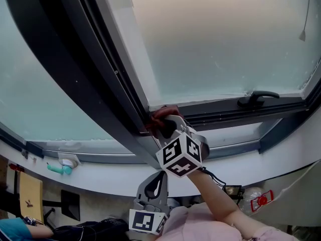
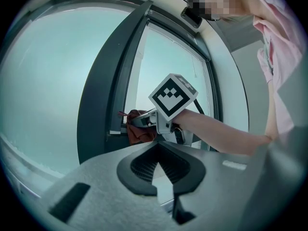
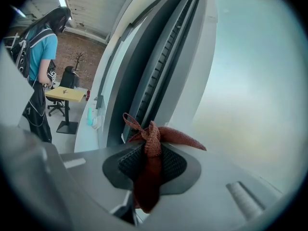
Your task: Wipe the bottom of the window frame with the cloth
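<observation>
The right gripper (image 3: pixel 151 165) clamps the red cloth (image 3: pixel 155 138), which touches the frame (image 1: pixel 220 112) at its corner. The left gripper (image 2: pixel 159 170), at 6 o'clock from it, is closed and empty.

Soft daylight came through hazy panes (image 1: pixel 225 39), window frame (image 1: pixel 75 74) dark against it, gripper views curved and vignetted, perhaps slightly soft.

teal object (image 1: pixel 60 169) on white ledge (image 1: pixel 100 177) | yellow table (image 3: pixel 66 94) | black chair (image 3: pixel 57 106) | person in teal shirt (image 3: pixel 41 49) near table
</observation>
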`<state>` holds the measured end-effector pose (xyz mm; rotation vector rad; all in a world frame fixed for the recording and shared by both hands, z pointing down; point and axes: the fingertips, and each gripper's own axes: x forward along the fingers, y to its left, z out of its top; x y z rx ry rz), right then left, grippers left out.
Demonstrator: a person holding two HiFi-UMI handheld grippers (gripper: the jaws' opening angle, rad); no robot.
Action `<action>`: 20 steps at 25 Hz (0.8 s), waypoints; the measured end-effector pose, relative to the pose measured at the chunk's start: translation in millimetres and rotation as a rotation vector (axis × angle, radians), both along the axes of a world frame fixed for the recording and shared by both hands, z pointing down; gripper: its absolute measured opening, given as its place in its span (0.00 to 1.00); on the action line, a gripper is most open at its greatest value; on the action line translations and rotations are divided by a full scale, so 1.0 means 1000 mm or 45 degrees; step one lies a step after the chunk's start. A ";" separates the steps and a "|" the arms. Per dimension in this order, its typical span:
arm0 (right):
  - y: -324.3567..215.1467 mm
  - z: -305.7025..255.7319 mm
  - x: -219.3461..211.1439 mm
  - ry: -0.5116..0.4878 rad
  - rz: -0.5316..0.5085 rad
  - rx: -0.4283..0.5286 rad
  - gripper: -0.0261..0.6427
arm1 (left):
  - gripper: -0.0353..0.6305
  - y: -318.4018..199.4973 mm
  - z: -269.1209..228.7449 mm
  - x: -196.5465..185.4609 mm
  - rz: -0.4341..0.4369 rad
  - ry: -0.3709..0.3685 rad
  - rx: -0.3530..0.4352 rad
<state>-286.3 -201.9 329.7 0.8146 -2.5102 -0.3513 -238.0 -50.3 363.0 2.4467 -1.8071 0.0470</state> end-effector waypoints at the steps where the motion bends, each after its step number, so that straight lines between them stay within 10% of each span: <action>1: -0.001 0.000 0.003 -0.005 0.003 -0.003 0.15 | 0.05 0.000 0.000 0.002 0.000 -0.002 0.001; 20: -0.006 0.000 0.047 -0.193 0.006 -0.085 0.15 | 0.05 0.007 -0.002 0.040 0.023 -0.042 0.011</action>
